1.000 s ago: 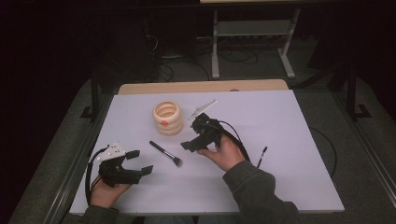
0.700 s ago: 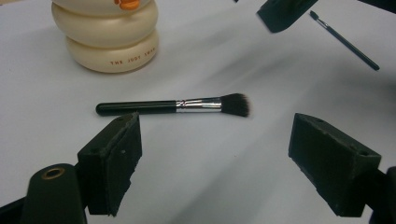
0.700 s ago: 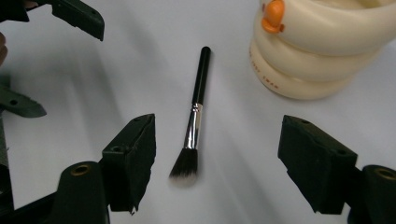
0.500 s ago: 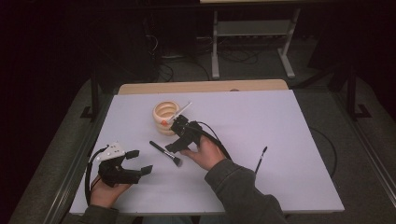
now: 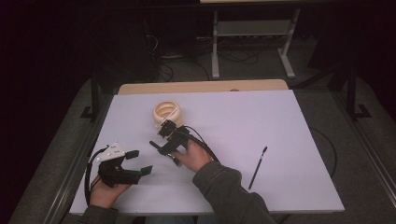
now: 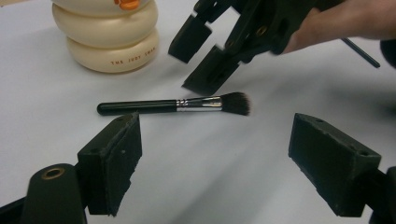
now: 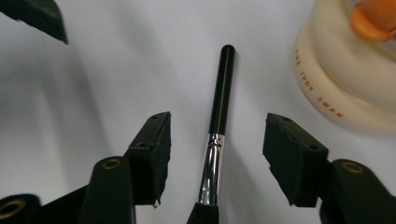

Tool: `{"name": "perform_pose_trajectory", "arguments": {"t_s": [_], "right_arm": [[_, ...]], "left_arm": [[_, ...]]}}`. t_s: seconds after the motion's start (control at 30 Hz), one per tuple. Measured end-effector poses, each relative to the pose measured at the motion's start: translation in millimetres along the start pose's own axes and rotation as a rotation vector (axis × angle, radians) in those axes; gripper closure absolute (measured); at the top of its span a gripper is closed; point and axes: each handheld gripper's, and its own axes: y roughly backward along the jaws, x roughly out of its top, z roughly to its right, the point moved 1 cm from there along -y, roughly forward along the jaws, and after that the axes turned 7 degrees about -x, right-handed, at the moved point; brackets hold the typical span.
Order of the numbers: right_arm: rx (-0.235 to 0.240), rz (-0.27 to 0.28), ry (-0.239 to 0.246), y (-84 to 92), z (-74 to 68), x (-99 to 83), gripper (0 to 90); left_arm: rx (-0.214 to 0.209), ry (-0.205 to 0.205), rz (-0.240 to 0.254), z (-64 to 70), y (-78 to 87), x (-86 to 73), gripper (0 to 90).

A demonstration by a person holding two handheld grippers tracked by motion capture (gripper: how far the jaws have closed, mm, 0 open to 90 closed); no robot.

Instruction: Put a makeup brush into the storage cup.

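A black-handled makeup brush (image 7: 220, 100) with a silver ferrule lies flat on the white table sheet. My right gripper (image 7: 215, 149) hangs low over it, one jaw on each side of the handle, pads clear of it; the jaws have just been closing and are still open. In the left gripper view the brush (image 6: 173, 105) lies ahead with the right gripper (image 6: 191, 70) angled down above its bristle end. My left gripper (image 5: 139, 162) rests open and empty near the front left, also seen as (image 6: 215, 158). From above, the right gripper (image 5: 161, 140) covers most of the brush (image 5: 153, 143).
A cream ringed holder (image 5: 166, 112) with an orange part inside stands just behind the right gripper, close to the brush (image 7: 355, 88). A thin black brush (image 5: 258, 167) lies at the right front of the white sheet (image 5: 261, 126). A wooden edge (image 5: 201, 86) runs along the back.
The right hand has moved left and down from beside the holder to over the makeup brush, and its jaws stand narrower. The left hand has stayed put.
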Motion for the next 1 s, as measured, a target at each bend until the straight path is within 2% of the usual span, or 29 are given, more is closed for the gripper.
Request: {"name": "perform_pose_trajectory", "arguments": {"t_s": [0.2,0.33,0.4,0.47,0.57,0.67,0.83,1.0], "right_arm": [[0.01,-0.017,-0.005,-13.1,-0.4,0.2,45.7],[0.004,-0.02,-0.018,-19.0,-0.3,0.6,49.9],[-0.01,-0.015,-0.009,-21.7,-0.3,0.4,52.3],[-0.007,-0.024,-0.03,-23.9,-1.4,0.5,55.1],[-0.01,-0.034,-0.035,-27.2,-1.8,0.5,58.1],[-0.015,-0.04,-0.053,-30.5,-2.0,0.1,61.2],[-0.02,-0.048,-0.051,-35.4,-3.1,0.0,66.2],[-0.068,-0.056,-0.034,-36.1,-7.7,0.8,70.8]], "left_arm": [[0.001,0.0,0.001,-0.9,-0.9,-0.4,17.1],[0.003,0.0,-0.001,-0.3,-0.4,-0.3,17.1],[0.004,-0.01,-0.004,-0.7,-0.5,0.0,17.1],[0.003,-0.002,-0.005,-0.5,-0.9,-0.1,17.1],[0.003,0.007,-0.003,0.3,-1.1,-0.3,17.1],[0.004,0.001,-0.016,-0.1,0.1,-0.3,17.2],[0.004,0.0,-0.018,-1.2,-0.3,-0.8,17.2],[0.005,-0.001,-0.012,-1.3,0.2,-0.9,17.3]]}}
